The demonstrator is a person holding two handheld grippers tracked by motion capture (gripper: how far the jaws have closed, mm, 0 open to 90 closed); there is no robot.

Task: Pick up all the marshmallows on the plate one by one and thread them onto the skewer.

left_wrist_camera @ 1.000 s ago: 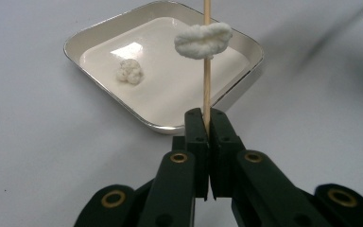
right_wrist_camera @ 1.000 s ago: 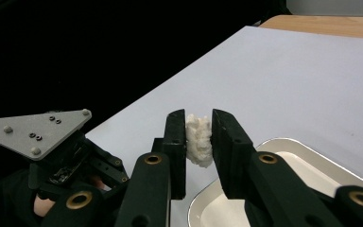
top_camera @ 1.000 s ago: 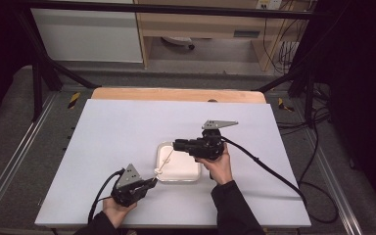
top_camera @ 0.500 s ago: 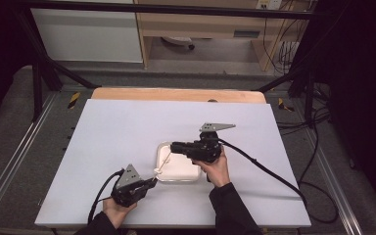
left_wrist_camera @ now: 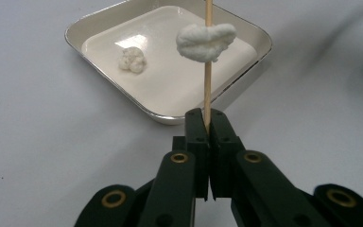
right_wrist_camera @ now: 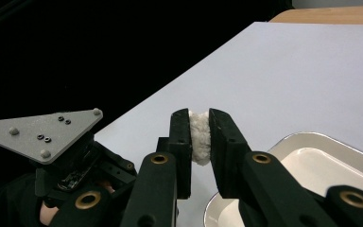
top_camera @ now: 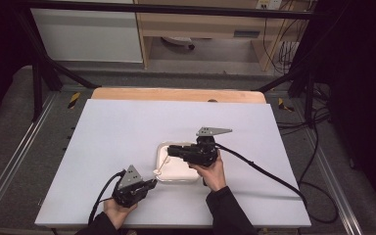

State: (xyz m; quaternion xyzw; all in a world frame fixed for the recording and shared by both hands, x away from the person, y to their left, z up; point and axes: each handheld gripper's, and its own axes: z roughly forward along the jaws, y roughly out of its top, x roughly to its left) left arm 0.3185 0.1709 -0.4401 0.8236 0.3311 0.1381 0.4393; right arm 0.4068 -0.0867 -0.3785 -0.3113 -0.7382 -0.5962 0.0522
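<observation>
Skewer [left_wrist_camera: 208, 71] upright in L fingers [left_wrist_camera: 194, 137]

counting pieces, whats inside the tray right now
One white lump lies in the tray. Another is speared on the skewer above it, hiding some of the floor behind. In the high view the right gripper covers part of the tray.

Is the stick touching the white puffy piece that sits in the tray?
Apart. The left gripper view shows the wooden stick standing away from the small white piece lying in the tray, with bare tray floor between them.
</observation>
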